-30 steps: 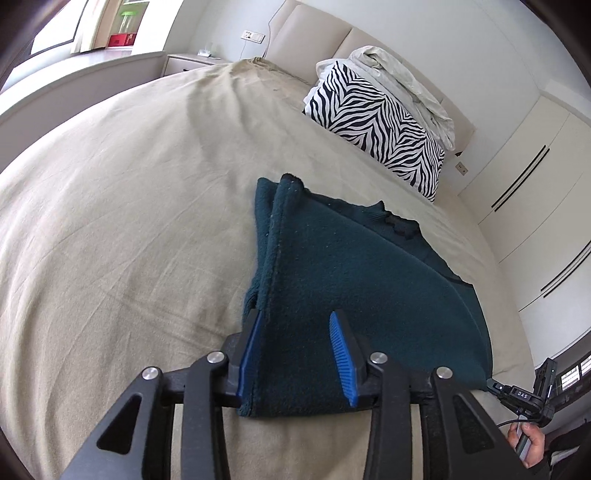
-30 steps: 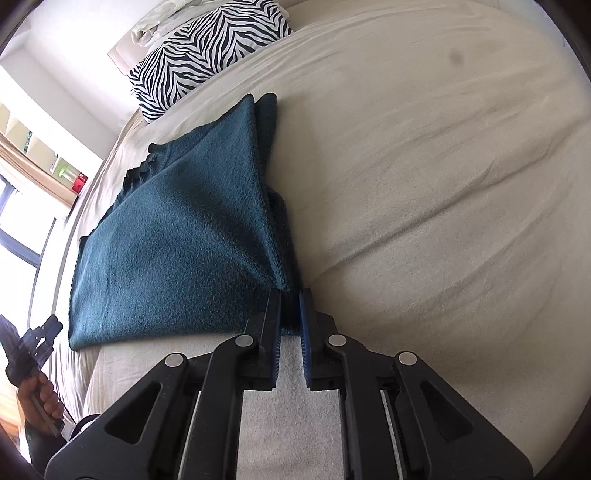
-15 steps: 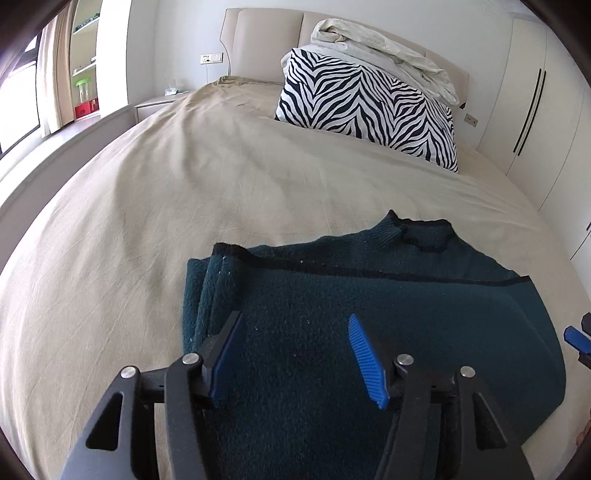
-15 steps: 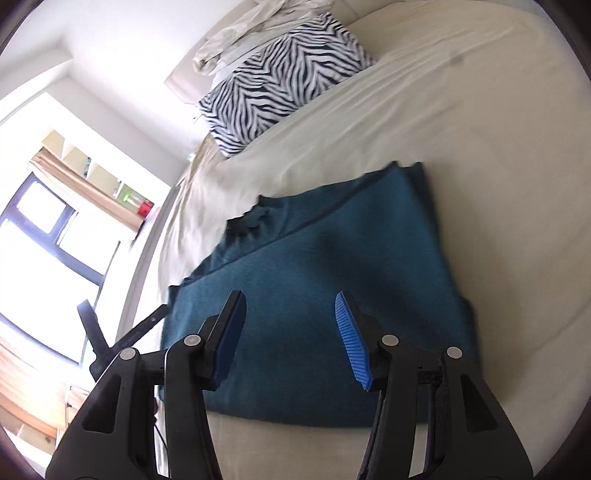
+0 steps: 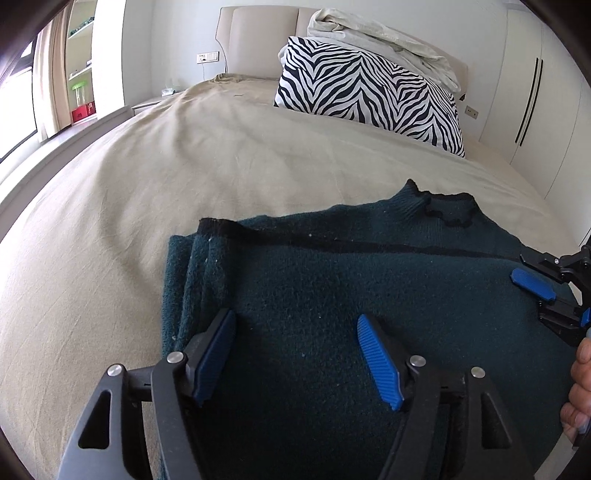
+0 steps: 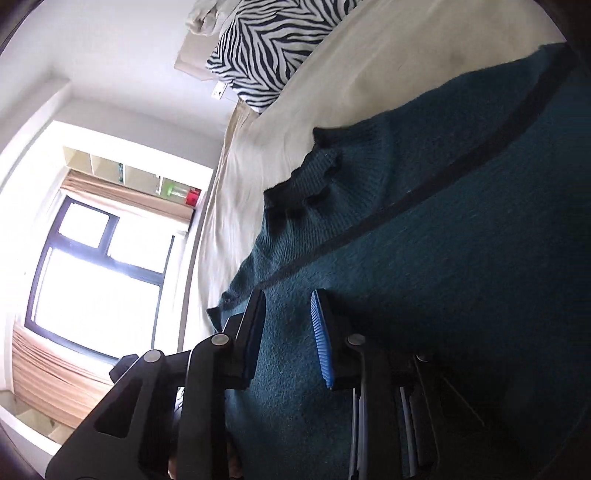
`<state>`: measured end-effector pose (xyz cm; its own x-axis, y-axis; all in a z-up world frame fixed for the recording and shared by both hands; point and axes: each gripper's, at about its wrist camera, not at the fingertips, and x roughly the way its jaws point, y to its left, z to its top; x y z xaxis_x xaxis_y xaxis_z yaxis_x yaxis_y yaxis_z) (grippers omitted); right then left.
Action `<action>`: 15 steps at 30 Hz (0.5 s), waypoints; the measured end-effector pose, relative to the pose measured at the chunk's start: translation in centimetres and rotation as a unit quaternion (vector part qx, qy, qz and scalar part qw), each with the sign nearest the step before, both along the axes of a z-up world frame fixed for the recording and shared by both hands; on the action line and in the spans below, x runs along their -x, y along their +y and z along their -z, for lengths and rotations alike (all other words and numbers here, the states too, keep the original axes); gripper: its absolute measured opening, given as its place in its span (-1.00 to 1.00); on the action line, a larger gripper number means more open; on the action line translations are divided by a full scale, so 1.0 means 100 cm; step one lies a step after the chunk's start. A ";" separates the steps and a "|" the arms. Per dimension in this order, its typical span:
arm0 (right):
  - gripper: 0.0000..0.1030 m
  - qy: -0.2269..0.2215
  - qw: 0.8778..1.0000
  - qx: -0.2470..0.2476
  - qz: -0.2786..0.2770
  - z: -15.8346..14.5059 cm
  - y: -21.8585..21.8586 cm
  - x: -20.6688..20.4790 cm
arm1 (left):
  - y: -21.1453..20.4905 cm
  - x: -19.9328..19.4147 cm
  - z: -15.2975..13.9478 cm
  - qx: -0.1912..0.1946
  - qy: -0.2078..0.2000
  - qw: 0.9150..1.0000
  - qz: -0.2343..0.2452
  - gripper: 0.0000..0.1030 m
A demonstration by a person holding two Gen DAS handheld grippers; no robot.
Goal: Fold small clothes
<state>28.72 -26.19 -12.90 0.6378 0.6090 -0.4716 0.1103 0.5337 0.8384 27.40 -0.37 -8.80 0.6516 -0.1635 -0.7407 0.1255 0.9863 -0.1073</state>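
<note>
Beige bed carries the sweater, folded flat under both claws. My left claw is widening above it, holding nothing; my right claw is narrowing over its collar-side edge, pads not yet pinching, likely for another fold.

Sweater: lies flat on the bed, near the foot end, folded; doubled edge at its left side, collar at the far edge, toward the headboard.
Pillow: at the head of the bed, behind the sweater, well apart from it.
Blanket: bunched on top of the pillow, against the headboard.
Left gripper: over the sweater's near left part, jaws opening, fabric below them, not between.
Right gripper: over the sweater's right edge, jaws closing.
Wardrobe: right of the bed.
Window: left of the bed.
</note>
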 end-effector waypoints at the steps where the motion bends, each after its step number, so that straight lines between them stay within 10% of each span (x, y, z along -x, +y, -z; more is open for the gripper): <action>1: -0.56 -0.007 1.000 0.007 0.023 -0.002 -0.017 0.007 | 0.000 0.000 0.000 0.001 0.000 1.000 0.000 0.38; 10: -0.50 0.028 0.970 0.061 0.233 -0.028 -0.156 0.091 | -0.001 0.002 0.000 -0.003 -0.003 1.000 -0.001 0.38; 15: -0.47 -0.022 0.990 0.026 0.135 -0.058 -0.109 0.110 | -0.003 0.003 -0.001 -0.010 -0.007 1.000 -0.003 0.38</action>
